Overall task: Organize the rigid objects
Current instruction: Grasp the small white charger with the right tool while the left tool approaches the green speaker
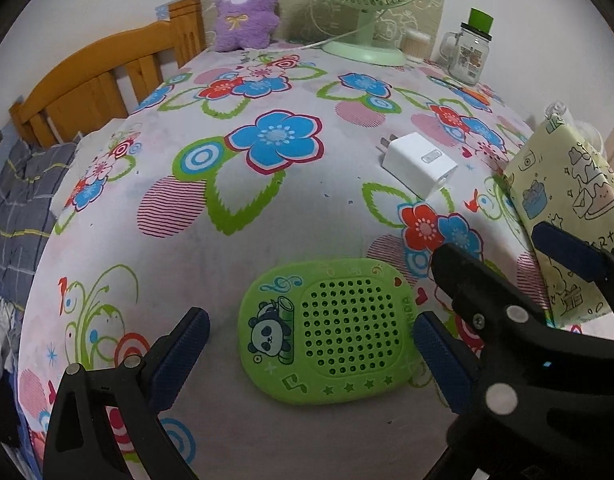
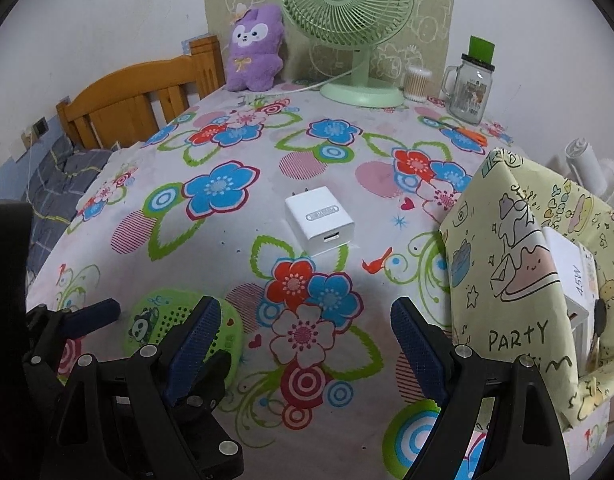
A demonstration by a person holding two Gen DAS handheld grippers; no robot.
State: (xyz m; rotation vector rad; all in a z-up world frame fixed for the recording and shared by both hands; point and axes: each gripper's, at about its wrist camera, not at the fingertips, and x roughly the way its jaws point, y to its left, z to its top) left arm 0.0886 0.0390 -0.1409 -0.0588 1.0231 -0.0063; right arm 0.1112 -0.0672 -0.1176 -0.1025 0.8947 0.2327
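Left tool (image 1: pixel 311 354) spread wide, straddling the flat green panda-print perforated plastic speaker (image 1: pixel 327 336) on the floral-cloth worktop (image 1: pixel 267 216); nothing gripped, probably lined up to pinch its sides. Right tool (image 2: pixel 305 334) also released, empty, hanging over bare cloth. Beyond: white cube-shaped plug charger (image 2: pixel 319 220) lying loose. To the right, the paper-wrapped open storage box (image 2: pixel 519 280), likely the destination.
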